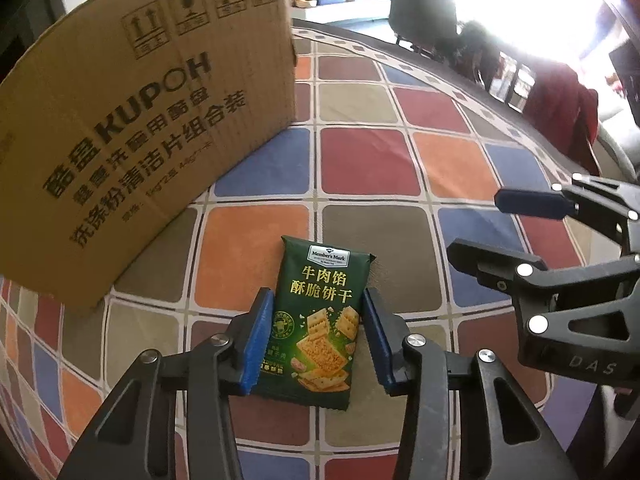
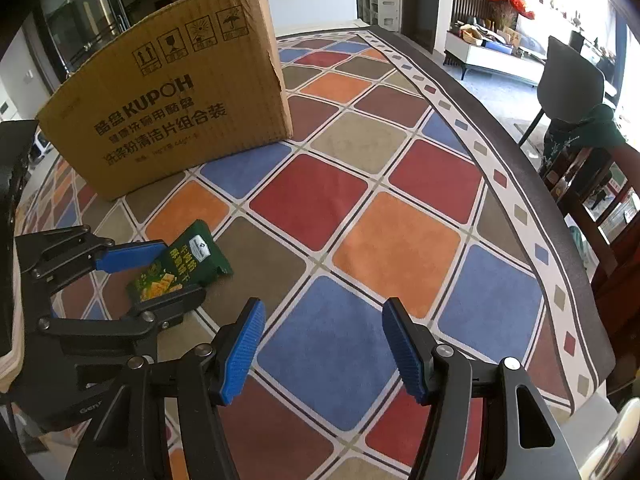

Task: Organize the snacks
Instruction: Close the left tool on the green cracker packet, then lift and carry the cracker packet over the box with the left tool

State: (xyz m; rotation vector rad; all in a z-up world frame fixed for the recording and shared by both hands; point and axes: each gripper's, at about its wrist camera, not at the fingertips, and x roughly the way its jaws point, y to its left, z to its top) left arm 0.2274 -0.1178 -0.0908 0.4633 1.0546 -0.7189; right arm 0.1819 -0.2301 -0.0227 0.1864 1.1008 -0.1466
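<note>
A green cracker packet point(image 1: 320, 320) lies flat on the checked tablecloth point(image 1: 360, 168). My left gripper point(image 1: 316, 308) is open, its blue pads on either side of the packet and close to its long edges. The packet also shows in the right wrist view point(image 2: 180, 268), between the left gripper's fingers point(image 2: 132, 258). My right gripper point(image 2: 324, 344) is open and empty, above the cloth to the right of the packet. It shows at the right in the left wrist view point(image 1: 492, 224). A KUPOH cardboard box point(image 1: 132, 128) stands behind the packet, to the left.
The cardboard box point(image 2: 172, 108) stands at the back left of the table. The table's dark edge point(image 2: 520, 184) curves along the right. Chairs point(image 2: 576, 80) stand beyond that edge. A low cabinet sits further back in the room.
</note>
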